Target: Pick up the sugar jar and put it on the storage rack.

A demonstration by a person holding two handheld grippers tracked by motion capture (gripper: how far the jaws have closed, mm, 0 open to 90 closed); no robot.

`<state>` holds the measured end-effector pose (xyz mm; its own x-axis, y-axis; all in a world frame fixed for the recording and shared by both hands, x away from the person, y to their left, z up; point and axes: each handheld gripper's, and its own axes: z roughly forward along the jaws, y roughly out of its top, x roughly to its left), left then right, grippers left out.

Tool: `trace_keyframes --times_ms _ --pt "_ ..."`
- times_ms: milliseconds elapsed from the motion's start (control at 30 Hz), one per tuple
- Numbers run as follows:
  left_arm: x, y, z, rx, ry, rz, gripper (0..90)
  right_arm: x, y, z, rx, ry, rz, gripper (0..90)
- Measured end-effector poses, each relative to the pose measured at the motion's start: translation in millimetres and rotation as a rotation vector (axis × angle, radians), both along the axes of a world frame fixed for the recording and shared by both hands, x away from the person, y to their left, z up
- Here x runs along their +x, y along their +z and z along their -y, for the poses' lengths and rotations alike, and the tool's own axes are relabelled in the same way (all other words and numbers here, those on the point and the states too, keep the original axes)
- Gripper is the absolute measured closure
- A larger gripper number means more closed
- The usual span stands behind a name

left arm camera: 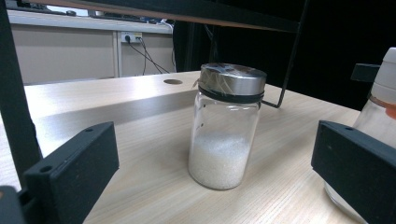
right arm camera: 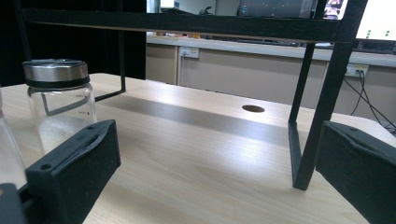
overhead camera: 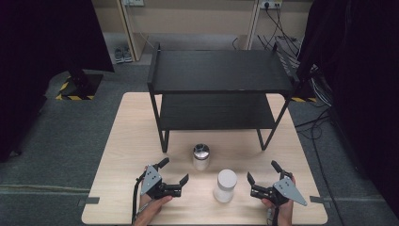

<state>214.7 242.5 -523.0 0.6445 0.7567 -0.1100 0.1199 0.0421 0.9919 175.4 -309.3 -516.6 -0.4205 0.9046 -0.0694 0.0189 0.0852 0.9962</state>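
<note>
Both grippers are seen lowest in the high view, nearest the camera: the left gripper [overhead camera: 173,176] and the right gripper [overhead camera: 262,178] are held just above the table [overhead camera: 122,155], each with its jaws spread wide and nothing between them. They are set either side of two jars, probably so that either jar can be approached from its own side. A white-lidded jar [overhead camera: 225,185] stands between the grippers, near the front edge; a steel-lidded jar [overhead camera: 201,156] stands just behind it and to its left, apart from it. Behind both, a black rack [overhead camera: 221,75] with two empty shelves is set on the table, which suggests the jars are meant to be lifted onto it.

Two black jaws frame the left gripper view, wide apart and gripping nothing. The steel-lidded jar [left arm camera: 225,126] is centred between them but farther off, upright, with white grains in its lower part; the gripper seems lined up on it. The white-lidded jar [left arm camera: 380,107] is cut off at the right edge.

Open, empty jaws are likewise seen in the right gripper view. The steel-lidded jar [right arm camera: 60,100] stands at the left, and a rack leg [right arm camera: 322,107] at the right. A blurred sliver of glass at the left edge is possibly the white-lidded jar.
</note>
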Motion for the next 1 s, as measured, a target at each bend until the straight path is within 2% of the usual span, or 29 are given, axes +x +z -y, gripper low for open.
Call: trace_keyframes --times_ms 333,633,1000 --pt "-0.3 0.1 0.8 0.003 -0.003 0.003 0.1 -0.2 0.0 -0.1 0.001 -0.002 -0.001 0.2" --pt "-2.0 1.1 2.8 0.024 -0.005 0.024 0.2 -0.2 -0.2 0.1 0.004 -0.004 -0.001 0.2" --pt "-2.7 2.0 4.0 0.012 -0.002 0.037 0.2 -0.3 -0.7 -0.2 0.006 -0.007 -0.001 0.2"
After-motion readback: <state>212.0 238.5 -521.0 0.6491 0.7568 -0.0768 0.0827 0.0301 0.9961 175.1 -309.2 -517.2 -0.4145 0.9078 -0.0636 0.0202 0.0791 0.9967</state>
